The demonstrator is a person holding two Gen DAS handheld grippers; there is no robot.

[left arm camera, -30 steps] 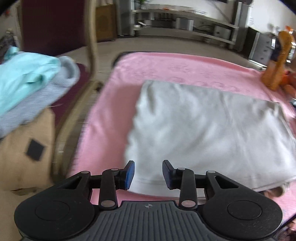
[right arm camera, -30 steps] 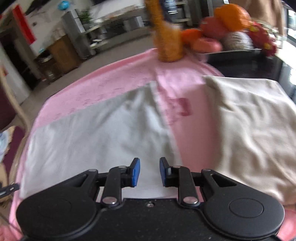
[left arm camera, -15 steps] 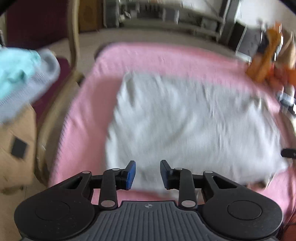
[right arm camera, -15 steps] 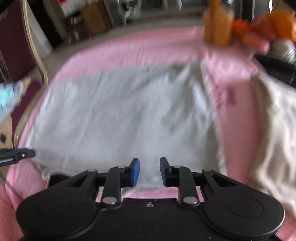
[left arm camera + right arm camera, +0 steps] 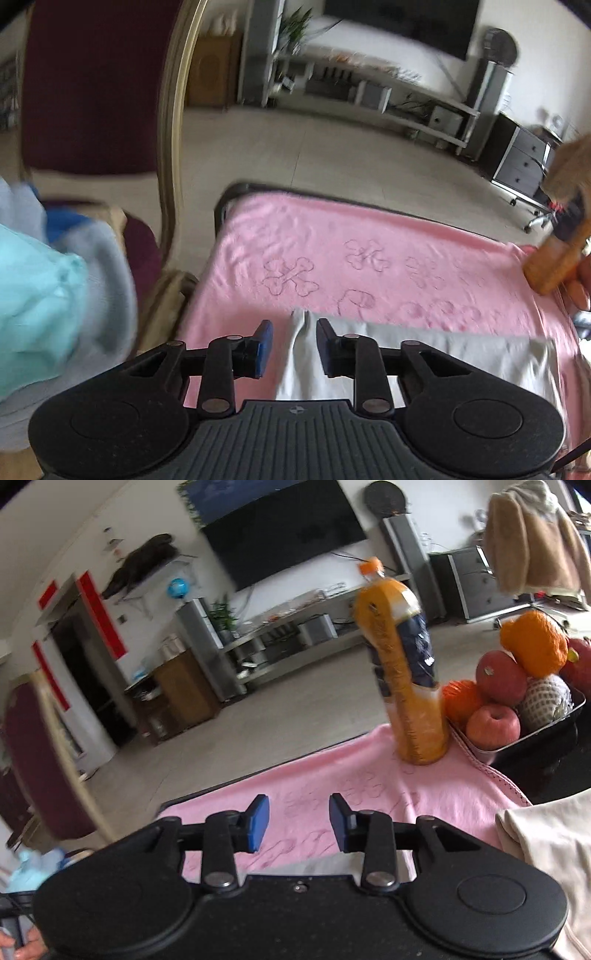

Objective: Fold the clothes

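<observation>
A light grey garment (image 5: 443, 347) lies on a pink blanket (image 5: 369, 229). Its left corner runs up between the blue pads of my left gripper (image 5: 295, 347). Those jaws are closing, but pink shows beside the left pad and neither pad presses the cloth. In the right wrist view only a strip of the grey garment (image 5: 314, 866) shows, under the gripper's body. My right gripper (image 5: 299, 819) hangs over the pink blanket (image 5: 369, 786) with its jaws opening and nothing between them.
A beige garment (image 5: 546, 849) lies at the right. An orange drink bottle (image 5: 406, 686) and a tray of fruit (image 5: 517, 709) stand at the far right of the blanket. A maroon chair (image 5: 92, 92) with a pile of clothes (image 5: 37, 302) stands to the left.
Both views have swung from over the grey garment toward the blanket's far edge and the room. The right jaws have widened, and the left jaws have narrowed around the garment's corner.
</observation>
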